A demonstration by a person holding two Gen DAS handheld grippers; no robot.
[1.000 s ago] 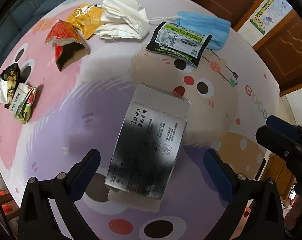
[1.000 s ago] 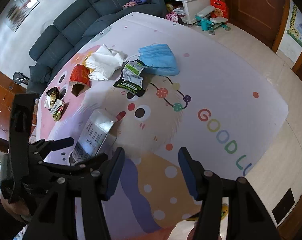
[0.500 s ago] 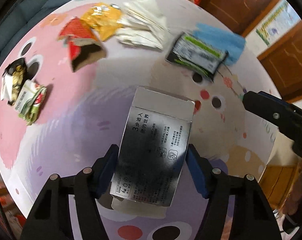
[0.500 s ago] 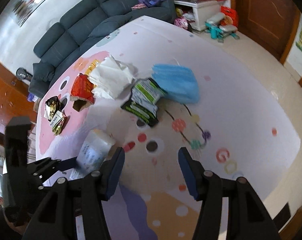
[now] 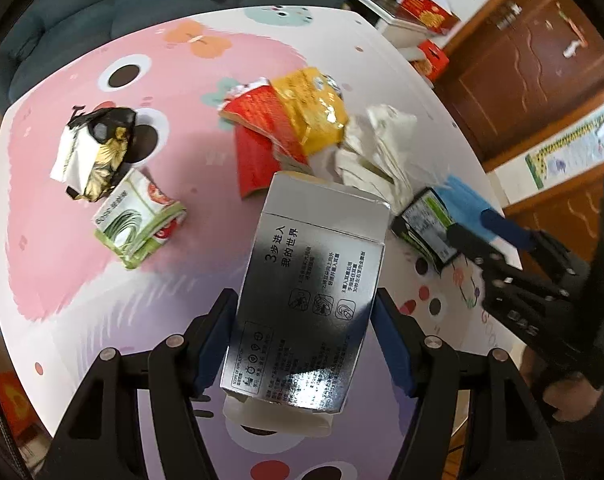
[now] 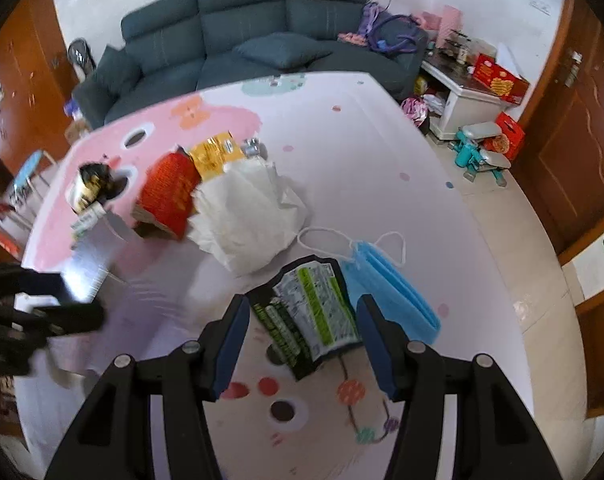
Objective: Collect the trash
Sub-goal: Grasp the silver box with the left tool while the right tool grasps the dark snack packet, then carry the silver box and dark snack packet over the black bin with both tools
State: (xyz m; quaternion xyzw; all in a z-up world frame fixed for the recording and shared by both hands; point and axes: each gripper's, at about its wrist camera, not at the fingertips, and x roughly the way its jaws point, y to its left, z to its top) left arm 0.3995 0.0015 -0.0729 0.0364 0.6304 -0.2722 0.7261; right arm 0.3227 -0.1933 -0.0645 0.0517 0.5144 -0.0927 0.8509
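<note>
My left gripper [image 5: 305, 328] is shut on a silver box [image 5: 310, 292] with black print and holds it lifted over the table. My right gripper [image 6: 302, 332] is open, its fingers on either side of a black and green wrapper [image 6: 308, 312] that lies flat beside a blue face mask [image 6: 390, 288]. More trash lies beyond: crumpled white tissue [image 6: 249, 212], a red packet [image 6: 169, 192], a yellow packet [image 6: 215, 152], a black and gold wrapper [image 5: 97, 152] and a green and white packet [image 5: 139, 220].
The table [image 6: 342, 152] wears a pink and lilac cartoon cloth. A dark sofa [image 6: 241, 40] stands behind it. A white side table [image 6: 466, 108] with red boxes stands at the right, near wooden doors [image 6: 574, 120].
My left gripper closed on the silver box and lifted it, tilting toward the far trash. My right gripper moved forward over the black and green wrapper, still open.
</note>
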